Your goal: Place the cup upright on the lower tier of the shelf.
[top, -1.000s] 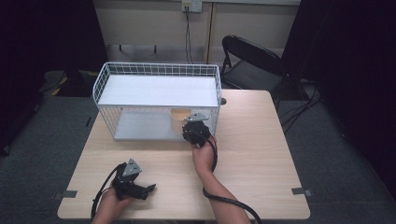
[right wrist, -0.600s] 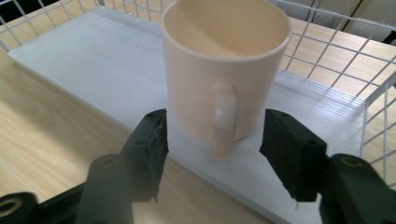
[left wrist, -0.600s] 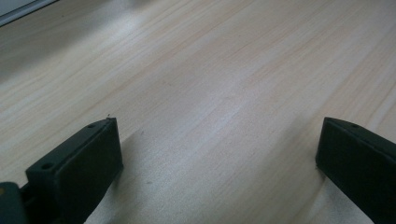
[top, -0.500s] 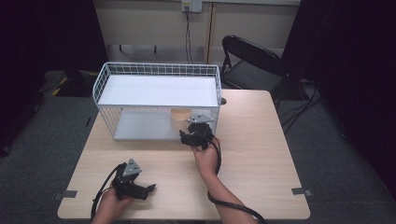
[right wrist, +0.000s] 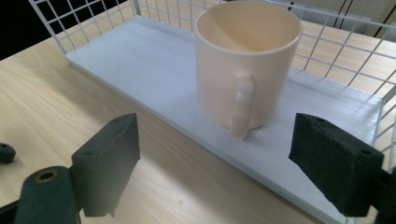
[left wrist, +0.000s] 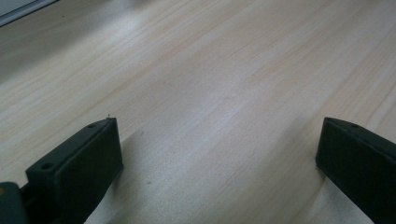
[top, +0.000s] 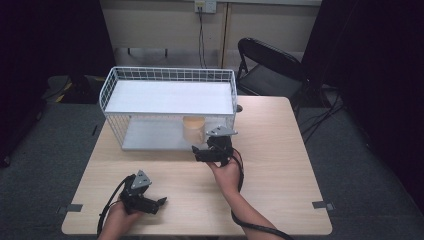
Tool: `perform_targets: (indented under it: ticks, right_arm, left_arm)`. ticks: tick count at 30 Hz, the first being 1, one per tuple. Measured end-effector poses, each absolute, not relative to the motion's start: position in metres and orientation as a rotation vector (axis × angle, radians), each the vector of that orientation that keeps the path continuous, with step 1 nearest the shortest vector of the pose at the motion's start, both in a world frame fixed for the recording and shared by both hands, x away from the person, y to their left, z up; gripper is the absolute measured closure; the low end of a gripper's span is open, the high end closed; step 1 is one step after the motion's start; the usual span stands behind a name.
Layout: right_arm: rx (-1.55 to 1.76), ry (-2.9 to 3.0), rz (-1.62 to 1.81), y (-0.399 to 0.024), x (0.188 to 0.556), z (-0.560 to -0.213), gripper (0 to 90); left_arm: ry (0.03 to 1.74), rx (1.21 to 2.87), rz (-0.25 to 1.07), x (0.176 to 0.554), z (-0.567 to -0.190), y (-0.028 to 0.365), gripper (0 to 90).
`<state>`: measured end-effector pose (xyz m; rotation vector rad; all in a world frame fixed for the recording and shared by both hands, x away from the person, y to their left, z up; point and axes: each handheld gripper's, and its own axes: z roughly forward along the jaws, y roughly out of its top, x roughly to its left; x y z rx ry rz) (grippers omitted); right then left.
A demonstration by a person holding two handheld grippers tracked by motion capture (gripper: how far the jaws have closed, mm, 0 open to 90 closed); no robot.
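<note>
Cup: cream mug, upright on the lower shelf of the white wire rack, handle facing near.
Handling: probably light, rigid, smooth; best held across the handle or body.
Right gripper: jaws have just been opening, now wide, empty, level, just short of the cup.
Left gripper: jaws wide, empty, low over the counter, near left.

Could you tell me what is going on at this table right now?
A person has set a cream mug upright on the lower shelf of a white wire rack. The right gripper has just been opening, its jaws now apart with nothing between them. The left gripper rests open over the wooden table.
</note>
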<state>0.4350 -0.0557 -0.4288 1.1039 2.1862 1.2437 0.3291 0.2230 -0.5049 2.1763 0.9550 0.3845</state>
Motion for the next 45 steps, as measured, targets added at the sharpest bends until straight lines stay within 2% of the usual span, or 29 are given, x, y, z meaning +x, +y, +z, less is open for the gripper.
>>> perform_targets:
  ticks: [21,45]
  right_arm:
    - [0.977,2.267,1.301,-0.1,0.415,-0.421,14.6]
    - [0.897,2.295,1.294,-0.135,0.402,-0.428,14.5]
  left_arm:
    - [0.956,2.178,0.385,0.33,-0.505,0.223,0.0]
    - [0.955,2.178,0.385,0.33,-0.505,0.223,0.0]
